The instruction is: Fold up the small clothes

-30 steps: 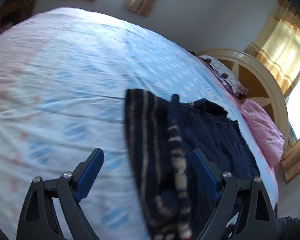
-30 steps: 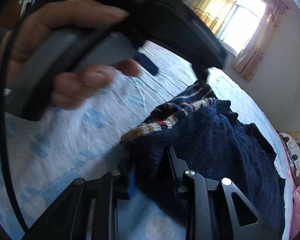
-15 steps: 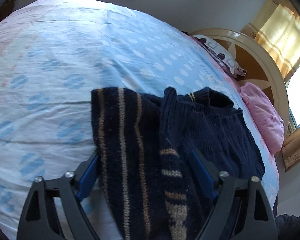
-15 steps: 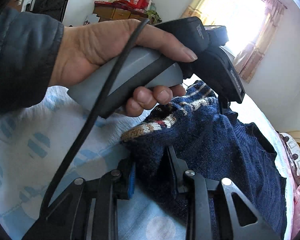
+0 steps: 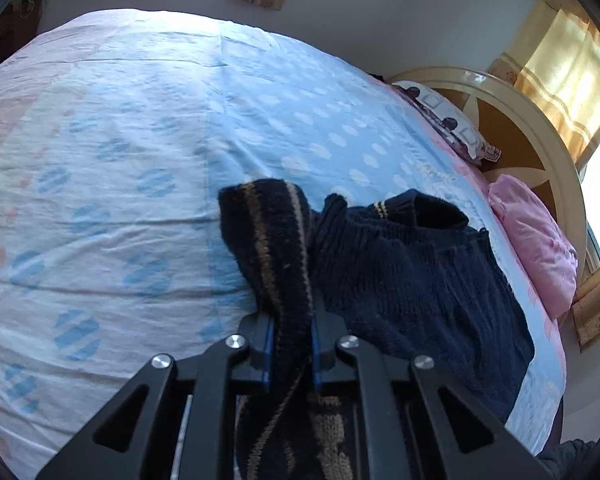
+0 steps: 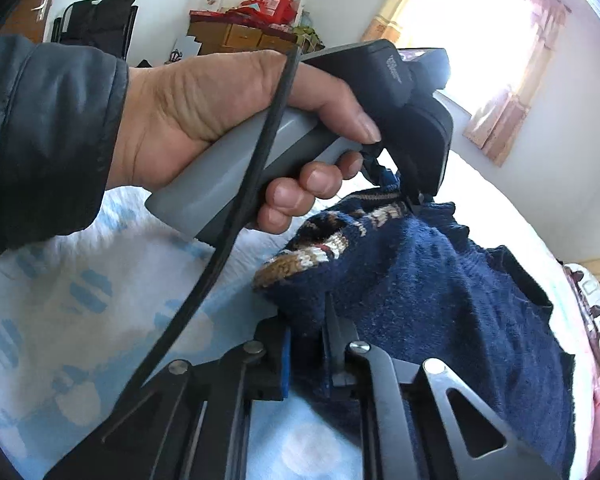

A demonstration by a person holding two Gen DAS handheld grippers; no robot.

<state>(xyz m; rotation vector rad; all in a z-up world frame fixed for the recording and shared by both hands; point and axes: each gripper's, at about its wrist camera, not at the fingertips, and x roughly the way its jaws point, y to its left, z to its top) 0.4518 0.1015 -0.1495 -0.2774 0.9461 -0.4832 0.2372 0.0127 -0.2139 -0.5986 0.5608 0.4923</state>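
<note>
The only lettering I can find is a short white print on the dark housing (image 6: 396, 76) of my left gripper, seen from my right wrist camera — too small and slanted for me to read — and nothing else in either view carries legible text.

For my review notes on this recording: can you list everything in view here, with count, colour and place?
sweater: one, navy with tan stripes, on the bed
bedsheet: one, pale blue and pink, covering the bed
pillows: two, one pink, one patterned, by the headboard
headboard: one, cream and brown, far end
curtains: several, yellowish, at the windows
cabinet: one, wooden, by the far wall
left tongs: closing on the striped sleeve
right tongs: shut on the sweater edge
hand: one, holding the left tongs' handle
</note>
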